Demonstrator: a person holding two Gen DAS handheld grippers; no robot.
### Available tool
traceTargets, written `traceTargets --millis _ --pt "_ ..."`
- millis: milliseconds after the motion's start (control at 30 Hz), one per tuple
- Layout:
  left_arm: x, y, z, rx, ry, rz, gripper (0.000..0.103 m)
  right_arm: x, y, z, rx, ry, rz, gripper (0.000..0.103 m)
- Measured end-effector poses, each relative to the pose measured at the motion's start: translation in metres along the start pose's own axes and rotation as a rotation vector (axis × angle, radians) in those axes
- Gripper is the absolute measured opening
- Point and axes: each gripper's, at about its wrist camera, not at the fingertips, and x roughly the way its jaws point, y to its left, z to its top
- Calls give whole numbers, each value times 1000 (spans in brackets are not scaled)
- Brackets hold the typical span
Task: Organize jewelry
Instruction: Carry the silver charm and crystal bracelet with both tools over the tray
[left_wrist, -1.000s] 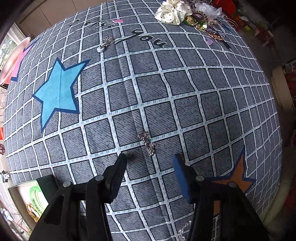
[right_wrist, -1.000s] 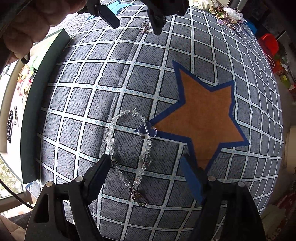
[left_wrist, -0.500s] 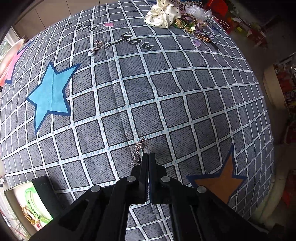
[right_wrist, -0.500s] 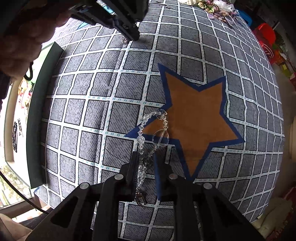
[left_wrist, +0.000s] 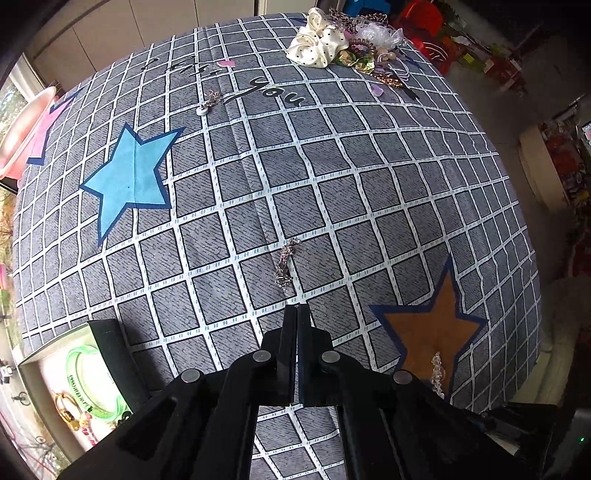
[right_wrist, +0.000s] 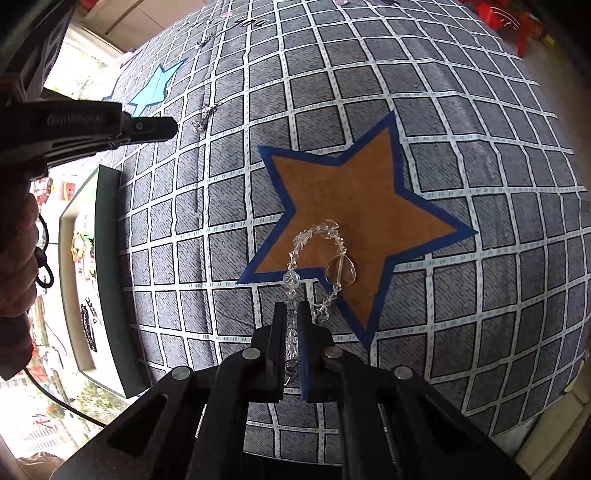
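Left wrist cam looks steeply down from above a checked cloth, its own gripper at bottom centre, scrunchie pile at top edge. Right wrist cam, closer in, faces down over the orange star, w/ the left gripper entering upper left. Both views share the star, blue star & open box at lower left.
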Motion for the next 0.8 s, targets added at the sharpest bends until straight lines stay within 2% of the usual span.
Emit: traceTargets --millis 133,333,500,700,733,767,800 --pt "-2 3 3 -11 -10 33 7 -18 -22 -7 38 -11 5 6" --pt "6 12 9 -94 19 35 7 -38 -45 -5 61 -26 3 6" --pt "13 12 10 -69 58 92 7 -49 -59 -4 79 -37 15 6" --pt "9 11 11 -63 36 127 8 -56 -64 -6 95 -46 19 6" --pt "9 11 12 -71 40 129 31 -58 -66 -6 97 -46 20 6" --pt "9 12 13 -78 48 133 103 -58 -66 -7 99 -46 20 6" --pt "9 13 14 -86 26 148 101 -59 -68 -6 102 -47 21 6"
